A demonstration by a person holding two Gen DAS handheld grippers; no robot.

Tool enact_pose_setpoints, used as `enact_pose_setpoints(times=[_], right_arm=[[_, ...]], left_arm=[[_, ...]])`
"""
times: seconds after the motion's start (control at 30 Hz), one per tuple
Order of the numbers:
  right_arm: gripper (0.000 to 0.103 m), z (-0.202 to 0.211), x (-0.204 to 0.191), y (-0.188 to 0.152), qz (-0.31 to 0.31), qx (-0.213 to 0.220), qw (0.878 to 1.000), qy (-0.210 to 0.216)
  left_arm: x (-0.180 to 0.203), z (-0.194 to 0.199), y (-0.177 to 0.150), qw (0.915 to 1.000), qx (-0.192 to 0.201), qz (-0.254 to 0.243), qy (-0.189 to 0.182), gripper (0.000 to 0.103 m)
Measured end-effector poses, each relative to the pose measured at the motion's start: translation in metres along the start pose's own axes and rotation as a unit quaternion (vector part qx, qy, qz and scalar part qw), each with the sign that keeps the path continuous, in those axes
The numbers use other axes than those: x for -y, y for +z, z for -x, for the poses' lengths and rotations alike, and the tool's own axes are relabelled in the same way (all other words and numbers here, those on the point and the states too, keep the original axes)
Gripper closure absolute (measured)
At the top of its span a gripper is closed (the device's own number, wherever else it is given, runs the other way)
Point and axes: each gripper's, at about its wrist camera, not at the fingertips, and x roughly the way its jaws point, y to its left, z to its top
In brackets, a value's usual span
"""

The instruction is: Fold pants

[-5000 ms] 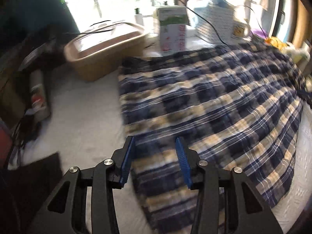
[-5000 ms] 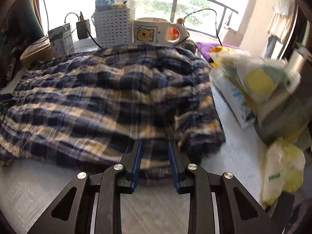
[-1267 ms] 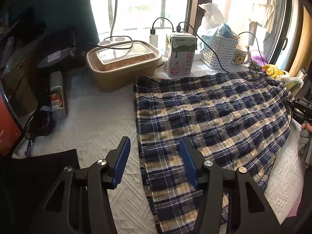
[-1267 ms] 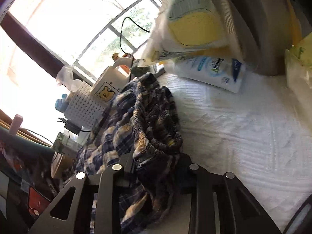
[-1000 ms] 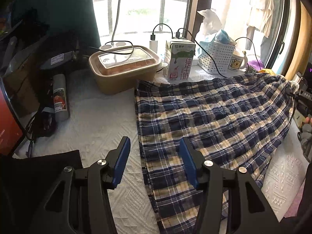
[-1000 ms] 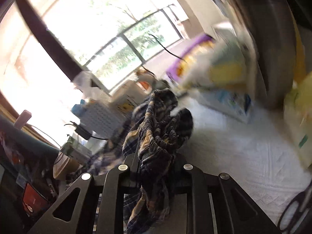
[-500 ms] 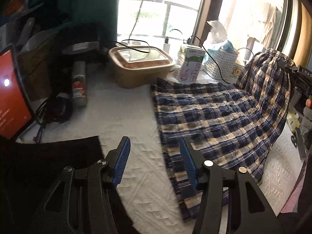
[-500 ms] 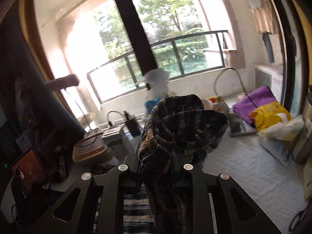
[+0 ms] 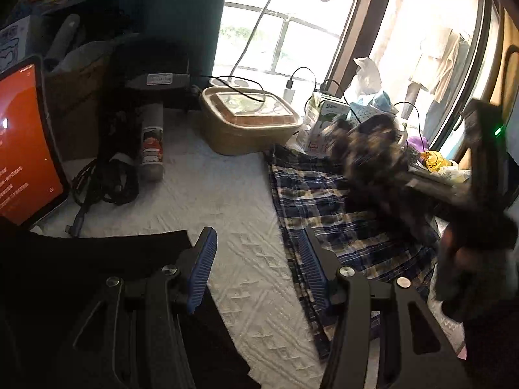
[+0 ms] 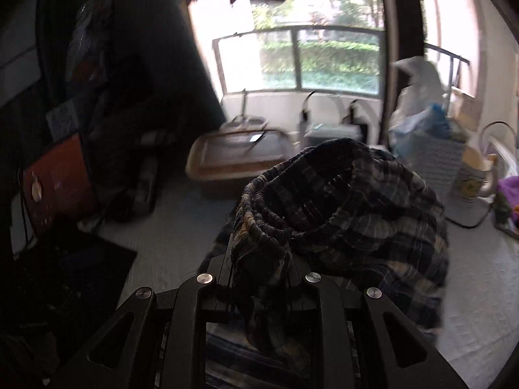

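We see our right gripper [image 10: 259,275] clamped on the gathered waistband of the plaid pants [image 10: 350,214], the cloth bunched up between the closed fingers and ballooning forward and to the right of them. The rest of the pants [image 9: 331,207] lies flat on the white textured cover [image 9: 233,201], just ahead of and to the right of our left gripper [image 9: 256,265]. That gripper hovers with its blue pads [image 9: 203,259] apart and nothing between them; its right finger sits over the near edge of the plaid cloth, though we cannot tell whether it touches. From the left wrist view the lifted bunch and the right tool [image 9: 454,191] appear blurred, up and to the right. Ahead of the left gripper stand a tan lidded container [image 9: 249,126] and a milk carton [image 9: 321,120]; far to its left glows an orange tablet screen [image 9: 22,142].
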Motion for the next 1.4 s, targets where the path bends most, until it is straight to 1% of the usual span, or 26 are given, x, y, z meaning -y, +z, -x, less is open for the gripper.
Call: enact_pose_setpoints(times=[0.07, 0.2, 0.27, 0.3, 0.33, 0.37, 0.4, 0.43, 0.53, 0.63, 0.7, 0.83, 0.93, 0.97, 1.0, 1.03, 1.07, 1.1, 1.13, 1.17, 1.2, 1.27, 1.33, 1.37, 1.4], right_arm=[[0.081, -0.015, -0.011, -0.006, 0.010, -0.015, 1.000, 0.005], [0.081, -0.038, -0.021, -0.009, 0.017, -0.038, 0.999, 0.005], [0.075, -0.045, -0.025, -0.011, 0.028, -0.057, 0.998, 0.012], [0.070, -0.048, -0.027, -0.013, 0.031, -0.063, 0.997, 0.026], [0.052, -0.047, -0.027, -0.014, 0.030, -0.065, 0.997, 0.038], [0.032, -0.046, -0.028, -0.015, 0.027, -0.063, 0.996, 0.054], [0.025, -0.042, -0.029, -0.016, 0.029, -0.057, 0.996, 0.065], [0.022, -0.036, -0.032, -0.017, 0.034, -0.050, 0.996, 0.071], [0.022, -0.016, -0.027, -0.015, 0.037, -0.027, 0.996, 0.073], [0.022, 0.009, -0.004, -0.013, 0.021, -0.004, 0.998, 0.064], [0.022, 0.024, 0.017, -0.011, 0.008, 0.010, 0.999, 0.050], [0.022, 0.048, 0.074, -0.013, -0.027, 0.036, 0.999, 0.002], [0.022, 0.056, 0.113, -0.018, -0.057, 0.042, 0.997, -0.028], [0.025, 0.058, 0.126, -0.020, -0.066, 0.046, 0.996, -0.036], [0.031, 0.060, 0.135, -0.021, -0.070, 0.049, 0.995, -0.041], [0.046, 0.061, 0.146, -0.022, -0.071, 0.048, 0.995, -0.050], [0.052, 0.059, 0.154, -0.023, -0.070, 0.046, 0.995, -0.056], [0.054, 0.057, 0.164, -0.023, -0.071, 0.043, 0.995, -0.059], [0.058, 0.054, 0.169, -0.022, -0.071, 0.040, 0.995, -0.058], [0.060, 0.049, 0.177, -0.020, -0.071, 0.035, 0.995, -0.055], [0.061, 0.043, 0.182, -0.017, -0.069, 0.029, 0.996, -0.051], [0.061, 0.032, 0.191, -0.011, -0.062, 0.024, 0.997, -0.042], [0.062, 0.019, 0.197, -0.002, -0.056, 0.016, 0.998, -0.028], [0.065, 0.008, 0.200, 0.003, -0.054, 0.010, 0.998, -0.018], [0.065, -0.002, 0.200, 0.007, -0.049, 0.001, 0.999, -0.010]], left_arm=[[-0.007, 0.003, -0.002, 1.0000, -0.001, 0.007, 0.004, 0.050], [-0.016, 0.005, -0.006, 0.9998, -0.005, 0.016, 0.014, 0.050], [-0.020, 0.006, -0.006, 0.9996, -0.007, 0.020, 0.021, 0.050], [-0.021, 0.006, -0.006, 0.9995, -0.008, 0.021, 0.022, 0.050], [-0.022, 0.006, -0.006, 0.9995, -0.008, 0.021, 0.023, 0.050], [-0.021, 0.006, -0.006, 0.9994, -0.009, 0.021, 0.026, 0.050], [-0.021, 0.006, -0.005, 0.9994, -0.009, 0.020, 0.027, 0.050], [-0.020, 0.005, -0.003, 0.9994, -0.009, 0.018, 0.029, 0.050], [-0.015, 0.002, 0.003, 0.9994, -0.009, 0.010, 0.031, 0.050], [-0.003, -0.003, 0.013, 0.9996, -0.008, -0.009, 0.024, 0.050], [0.009, -0.008, 0.022, 0.9995, -0.007, -0.028, 0.015, 0.050], [0.043, -0.024, 0.044, 0.9971, -0.005, -0.074, -0.014, 0.050], [0.069, -0.047, 0.061, 0.9938, -0.011, -0.104, -0.037, 0.050], [0.076, -0.054, 0.065, 0.9929, -0.013, -0.112, -0.040, 0.050], [0.084, -0.063, 0.068, 0.9912, -0.013, -0.125, -0.042, 0.050], [0.090, -0.071, 0.070, 0.9898, -0.014, -0.137, -0.036, 0.051], [0.097, -0.082, 0.073, 0.9881, -0.017, -0.151, -0.022, 0.054], [0.101, -0.091, 0.076, 0.9872, -0.021, -0.157, -0.015, 0.058], [0.103, -0.100, 0.078, 0.9863, -0.025, -0.162, -0.011, 0.063], [0.105, -0.108, 0.080, 0.9859, -0.031, -0.164, -0.005, 0.066], [0.104, -0.116, 0.083, 0.9859, -0.035, -0.164, 0.004, 0.068], [0.099, -0.130, 0.087, 0.9861, -0.043, -0.160, 0.018, 0.077], [0.093, -0.138, 0.089, 0.9870, -0.048, -0.151, 0.029, 0.082], [0.087, -0.142, 0.090, 0.9882, -0.050, -0.141, 0.033, 0.083], [0.082, -0.145, 0.090, 0.9892, -0.055, -0.131, 0.036, 0.083]])
